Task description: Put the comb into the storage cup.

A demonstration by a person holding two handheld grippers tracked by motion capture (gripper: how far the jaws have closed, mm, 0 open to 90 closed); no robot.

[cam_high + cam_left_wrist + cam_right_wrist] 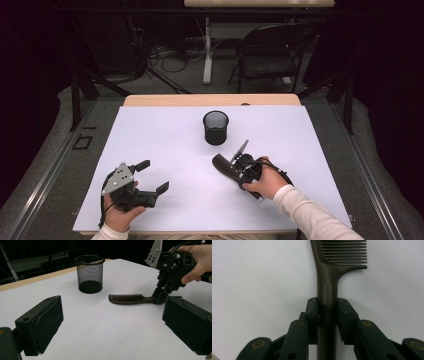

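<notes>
- The left gripper (150, 176) sits nearest, at the front left of the table (165, 135), held from below by the person's left hand (120, 212). Its jaws stand wide apart with nothing between them, and in the left gripper view bare white surface lies between the two black pads.
- The right gripper (234, 168) is at the front right, a little farther in, held by the right hand (267, 182) with a white sleeve (310, 215) coming in from the bottom edge.
- Its jaws are closed on the handle of a dark comb (327, 285); in the right gripper view both pads press against the handle's sides, just below where it widens into the teeth.
- The comb lies low over the white surface, teeth end pointing away from the right gripper toward the middle of the table. In the left gripper view it looks to rest flat on the table, though whether the whole length touches is hard to say.
- Beyond the comb's tip, near the middle of the table and apart from it, a black mesh cup (215, 127) stands upright with its mouth open.
- Past the far edge of the table, a dark folding chair (270, 55) stands on the floor.
</notes>
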